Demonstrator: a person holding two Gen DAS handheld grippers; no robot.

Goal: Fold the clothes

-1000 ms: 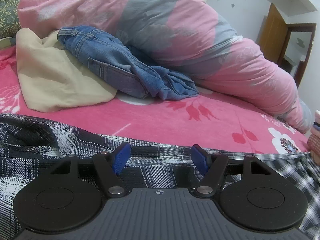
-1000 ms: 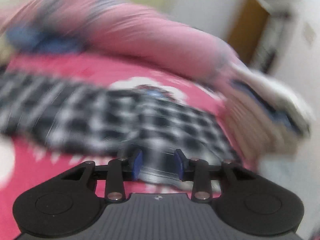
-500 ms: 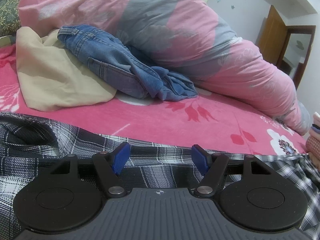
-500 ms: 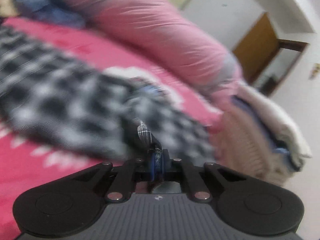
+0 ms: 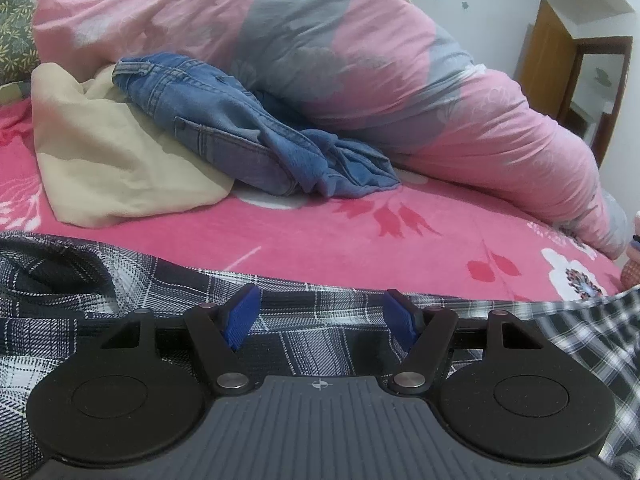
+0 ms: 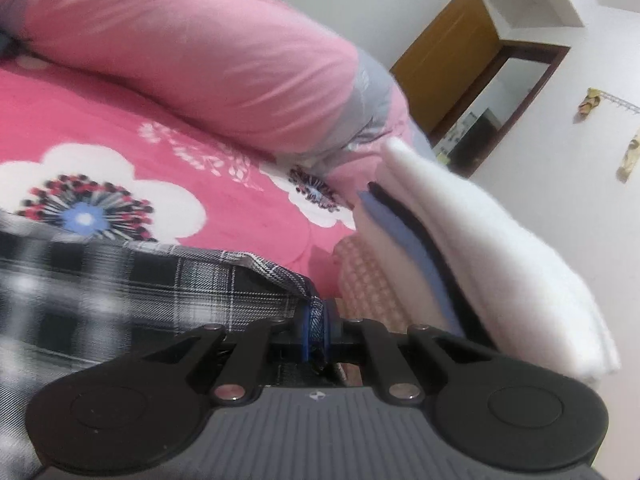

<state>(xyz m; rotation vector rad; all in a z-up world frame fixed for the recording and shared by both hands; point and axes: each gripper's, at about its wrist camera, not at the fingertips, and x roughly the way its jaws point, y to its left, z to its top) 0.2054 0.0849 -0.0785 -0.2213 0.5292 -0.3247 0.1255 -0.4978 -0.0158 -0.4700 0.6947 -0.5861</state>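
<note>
While the right tool [image 6: 315, 326] pinches the plaid shirt [image 6: 160, 280], jeans [image 5: 240, 132] lie apart.

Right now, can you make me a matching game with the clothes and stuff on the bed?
Things:
1. jeans
2. plaid shirt
3. duvet
4. white towel

Where or how:
a. rolled up along the back of the bed
b. on top of the folded pile
c. pinched in the right jaws
d. lying on beige cloth

Pairs: 1-d, 2-c, 3-a, 4-b
</note>
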